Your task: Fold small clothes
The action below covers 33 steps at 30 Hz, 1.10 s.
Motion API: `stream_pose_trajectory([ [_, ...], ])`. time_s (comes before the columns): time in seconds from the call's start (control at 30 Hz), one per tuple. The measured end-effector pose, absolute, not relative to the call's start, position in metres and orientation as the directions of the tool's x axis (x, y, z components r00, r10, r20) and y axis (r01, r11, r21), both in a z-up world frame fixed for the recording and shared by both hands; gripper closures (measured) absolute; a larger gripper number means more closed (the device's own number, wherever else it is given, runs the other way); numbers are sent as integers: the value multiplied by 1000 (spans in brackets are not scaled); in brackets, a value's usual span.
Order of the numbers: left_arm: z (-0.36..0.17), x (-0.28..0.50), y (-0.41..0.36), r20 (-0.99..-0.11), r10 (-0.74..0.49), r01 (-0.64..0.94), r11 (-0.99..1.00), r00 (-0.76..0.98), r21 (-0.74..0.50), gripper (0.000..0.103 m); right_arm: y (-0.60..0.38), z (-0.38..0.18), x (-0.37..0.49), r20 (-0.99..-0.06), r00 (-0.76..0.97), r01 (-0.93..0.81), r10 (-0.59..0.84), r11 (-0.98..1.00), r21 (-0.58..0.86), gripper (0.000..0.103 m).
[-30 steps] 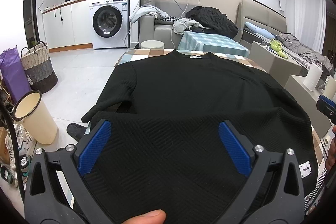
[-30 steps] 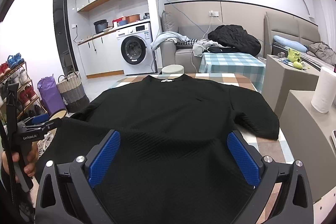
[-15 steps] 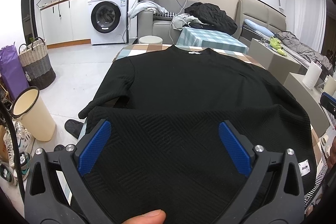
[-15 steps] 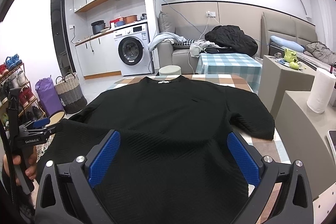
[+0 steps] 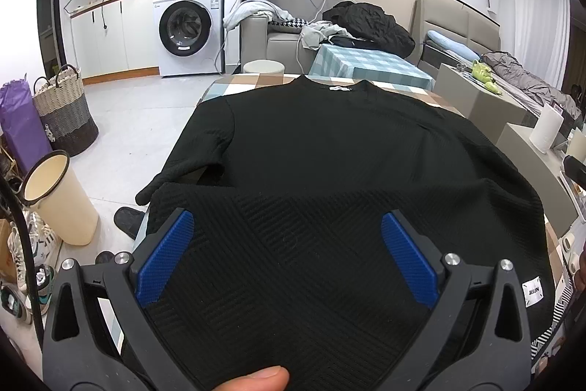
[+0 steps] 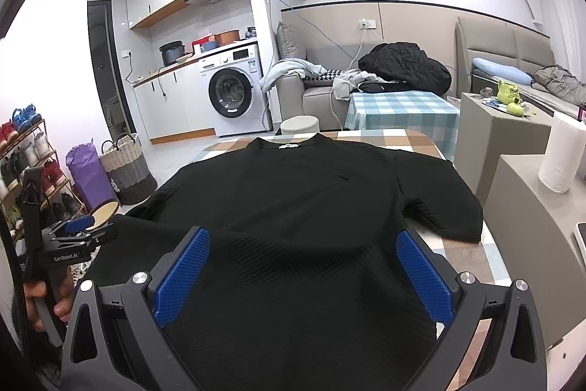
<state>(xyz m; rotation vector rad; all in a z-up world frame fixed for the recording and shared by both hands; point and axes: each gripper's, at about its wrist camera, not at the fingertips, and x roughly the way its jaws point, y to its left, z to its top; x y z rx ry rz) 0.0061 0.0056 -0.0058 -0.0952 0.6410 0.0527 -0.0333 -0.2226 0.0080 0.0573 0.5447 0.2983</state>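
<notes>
Black sweater [image 5: 329, 149] flat on checked counter [image 6: 414, 139], collar at far edge, no fold visible; hem and both sleeves left to fold. Left gripper [image 5: 285, 255] and right gripper [image 6: 300, 275] over near hem, jaws spread, pinching nothing. Versus earlier: view slightly raised, sweater unmoved.

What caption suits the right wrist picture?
Open right gripper poised over a black top spread on a checked table.
</notes>
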Motion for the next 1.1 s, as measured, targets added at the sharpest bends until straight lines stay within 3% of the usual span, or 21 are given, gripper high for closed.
stream_pose_trajectory([
  [1.1, -11, 20, 10, -622, 20, -75, 995, 783, -62, 1, -229, -11, -10, -603, 767, -172, 217, 976, 132, 0],
])
